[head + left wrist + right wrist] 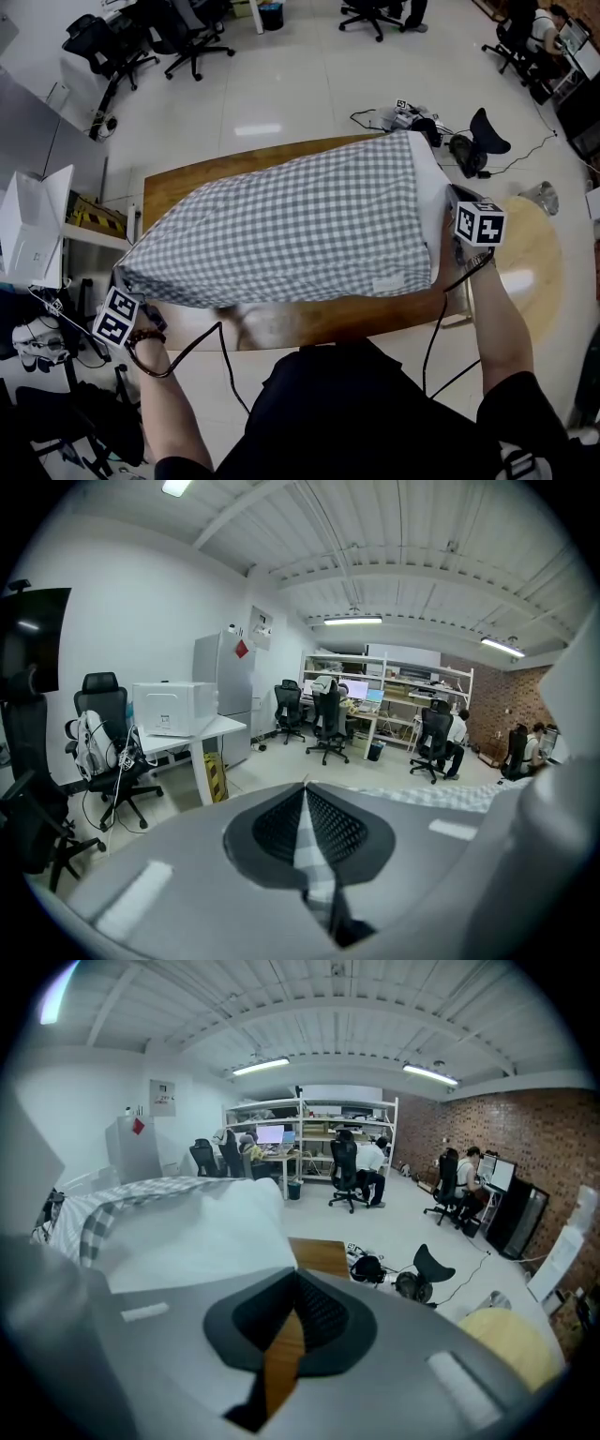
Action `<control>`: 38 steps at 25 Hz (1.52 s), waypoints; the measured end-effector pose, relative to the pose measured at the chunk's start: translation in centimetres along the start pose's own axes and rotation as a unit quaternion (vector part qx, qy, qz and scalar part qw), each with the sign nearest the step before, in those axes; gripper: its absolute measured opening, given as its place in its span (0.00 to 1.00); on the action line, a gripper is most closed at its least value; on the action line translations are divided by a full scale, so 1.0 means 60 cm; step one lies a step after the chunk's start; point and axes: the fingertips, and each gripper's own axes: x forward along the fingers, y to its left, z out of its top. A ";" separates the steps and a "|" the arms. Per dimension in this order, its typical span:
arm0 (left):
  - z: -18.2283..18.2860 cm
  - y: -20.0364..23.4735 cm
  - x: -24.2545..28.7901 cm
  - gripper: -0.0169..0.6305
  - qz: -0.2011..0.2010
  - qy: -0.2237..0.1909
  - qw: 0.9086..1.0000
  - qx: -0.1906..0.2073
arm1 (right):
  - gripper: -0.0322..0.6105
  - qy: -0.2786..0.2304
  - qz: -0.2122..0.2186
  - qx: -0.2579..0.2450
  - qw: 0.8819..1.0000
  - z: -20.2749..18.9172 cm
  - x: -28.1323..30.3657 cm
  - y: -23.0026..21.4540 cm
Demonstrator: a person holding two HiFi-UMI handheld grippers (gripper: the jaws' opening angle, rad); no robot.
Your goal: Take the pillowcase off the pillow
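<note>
**A:** What have you got on screen? Where's the pillowcase?

**B:** The grey-checked pillowcase (291,225) is on the pillow (428,173), and the pair lie lengthwise across the wooden desk (323,323), covering most of it. From my head view the closed end is at the left and hangs past the desk's left edge. The mouth is at the right, where the white pillow pokes out.

**A:** And your left side?

**B:** My left fingers (274,829) are pressed together on a fold of the checked cloth. In the left gripper view a narrow strip of the check runs right up between the pads. From above, that's the near-left corner of the pillowcase.

**A:** Is the right one holding anything?

**B:** No. My right fingers (330,1314) are closed with nothing in them. In the slit behind the tips I see only the brown desk top. They sit at the pillow's right end, just beside the bare white part, which fills the left of the right gripper view. I can't tell whether they touch it.

**A:** Anything around the desk?

**B:** A pale round table (539,248) stands to the right, and there are cables and a dark headset (422,124) on the floor beyond the far corner.
</note>
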 end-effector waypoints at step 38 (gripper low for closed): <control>-0.150 -0.139 -0.034 0.34 -0.173 0.063 0.980 0.071 | 0.22 0.030 -0.026 0.086 0.996 -0.172 -0.089 0.075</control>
